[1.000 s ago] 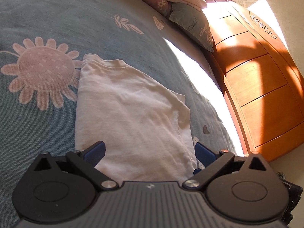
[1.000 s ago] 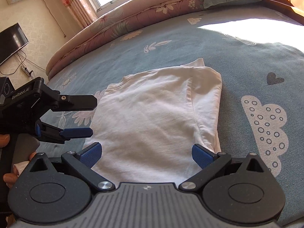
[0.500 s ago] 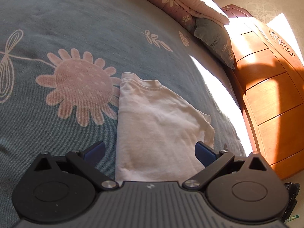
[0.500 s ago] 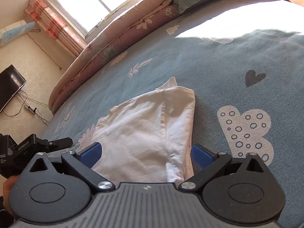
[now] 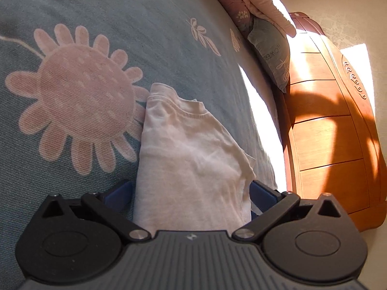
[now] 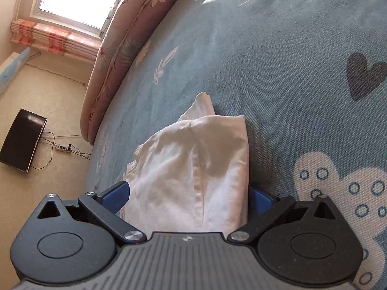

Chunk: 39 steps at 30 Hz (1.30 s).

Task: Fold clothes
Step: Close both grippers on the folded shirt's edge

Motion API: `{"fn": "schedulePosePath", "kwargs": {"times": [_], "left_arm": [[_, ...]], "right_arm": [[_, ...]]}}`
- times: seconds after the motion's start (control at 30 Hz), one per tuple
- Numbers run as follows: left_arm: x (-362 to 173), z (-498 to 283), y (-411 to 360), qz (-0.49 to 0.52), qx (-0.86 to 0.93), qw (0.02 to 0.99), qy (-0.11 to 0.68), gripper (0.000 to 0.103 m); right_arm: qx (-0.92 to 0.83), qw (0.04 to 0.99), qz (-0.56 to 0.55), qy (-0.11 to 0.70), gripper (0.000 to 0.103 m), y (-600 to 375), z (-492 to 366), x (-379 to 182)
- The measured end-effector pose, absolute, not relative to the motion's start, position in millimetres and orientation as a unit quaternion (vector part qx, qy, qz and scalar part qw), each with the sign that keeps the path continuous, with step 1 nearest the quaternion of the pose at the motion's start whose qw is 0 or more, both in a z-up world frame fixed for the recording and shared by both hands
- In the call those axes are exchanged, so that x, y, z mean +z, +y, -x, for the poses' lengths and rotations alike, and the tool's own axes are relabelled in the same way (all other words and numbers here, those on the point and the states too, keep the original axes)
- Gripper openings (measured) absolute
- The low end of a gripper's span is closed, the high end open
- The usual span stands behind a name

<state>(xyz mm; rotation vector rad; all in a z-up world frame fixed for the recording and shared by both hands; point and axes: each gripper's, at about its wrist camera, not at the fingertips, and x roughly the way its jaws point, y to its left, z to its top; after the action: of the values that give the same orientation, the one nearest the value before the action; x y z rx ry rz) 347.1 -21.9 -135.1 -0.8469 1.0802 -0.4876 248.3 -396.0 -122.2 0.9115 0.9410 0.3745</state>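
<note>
The white cotton T-shirt [image 5: 191, 159], partly folded, lies on the blue flower-print bed cover [image 5: 121, 24]. It is light, soft and limp, so I would take it at the hem corners. Left claw [image 5: 191, 193] and right claw [image 6: 188, 193] stand wide open around its near edge, gripping nothing.
</note>
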Motion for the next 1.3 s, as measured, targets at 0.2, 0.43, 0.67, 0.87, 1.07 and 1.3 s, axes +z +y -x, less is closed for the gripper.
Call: {"fn": "schedulePosePath", "kwargs": {"times": [0.2,0.43,0.67,0.87,1.07,1.3], "left_arm": [[-144.6,-329.0,-13.4,0.407,-0.249,0.707,0.522,0.102],[-152.2,-330.0,-15.3,0.415,-0.271,0.706,0.506,0.102],[-151.8,-348.8,-27.1,0.417,-0.276,0.707,0.500,0.102],[-155.7,-327.2,-21.4,0.411,-0.298,0.700,0.502,0.102],[-153.8,-343.3,-35.0,0.410,-0.296,0.701,0.503,0.102],[-145.2,-339.0,-38.4,0.397,-0.301,0.703,0.508,0.101]], "right_arm": [[0.197,0.763,-0.429,0.441,0.103,-395.8,-238.4,-124.4],[0.224,0.739,-0.449,0.450,0.103,-402.2,-205.4,-126.3],[0.209,0.751,-0.445,0.441,0.103,-389.1,-236.5,-125.4],[0.246,0.742,-0.441,0.442,0.103,-395.1,-202.9,-126.9],[0.243,0.756,-0.442,0.417,0.103,-390.5,-220.9,-128.1],[0.244,0.751,-0.449,0.419,0.103,-389.4,-216.4,-124.1]]}}
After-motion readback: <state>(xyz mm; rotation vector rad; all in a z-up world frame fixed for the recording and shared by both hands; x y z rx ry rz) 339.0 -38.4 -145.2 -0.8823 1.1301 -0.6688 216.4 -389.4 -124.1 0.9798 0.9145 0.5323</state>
